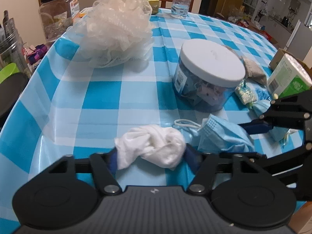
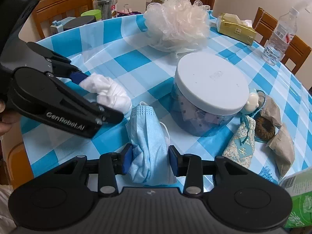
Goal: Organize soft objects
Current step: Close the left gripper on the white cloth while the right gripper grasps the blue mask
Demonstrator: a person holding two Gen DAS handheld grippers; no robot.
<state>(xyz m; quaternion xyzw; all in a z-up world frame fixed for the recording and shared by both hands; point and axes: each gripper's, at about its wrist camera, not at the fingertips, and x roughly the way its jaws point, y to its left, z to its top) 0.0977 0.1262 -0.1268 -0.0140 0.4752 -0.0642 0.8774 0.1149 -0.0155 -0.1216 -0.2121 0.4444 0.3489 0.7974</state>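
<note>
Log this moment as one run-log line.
left gripper: closed on white cloth | right gripper: around blue face mask | jar: lidded, behind both

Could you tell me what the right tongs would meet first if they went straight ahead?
The crumpled blue face mask already sits between the right tongs; beyond it, probably the white-lidded jar, though depth is unclear.

A blue-and-white checked plastic tablecloth [image 2: 136,58] covers the table. The crumpled cotton cloth [image 1: 154,146] is plain white, and at its 3 o'clock the pleated paper face mask [image 2: 148,146] is pale blue with white ear loops. The round plastic jar [image 2: 204,105] has a white lid over a clear blue-tinted wall. At 11 o'clock, the mesh bath puff [image 1: 117,33] is translucent cream. Both grippers are black with blue fingertip pads [image 2: 127,159].
</note>
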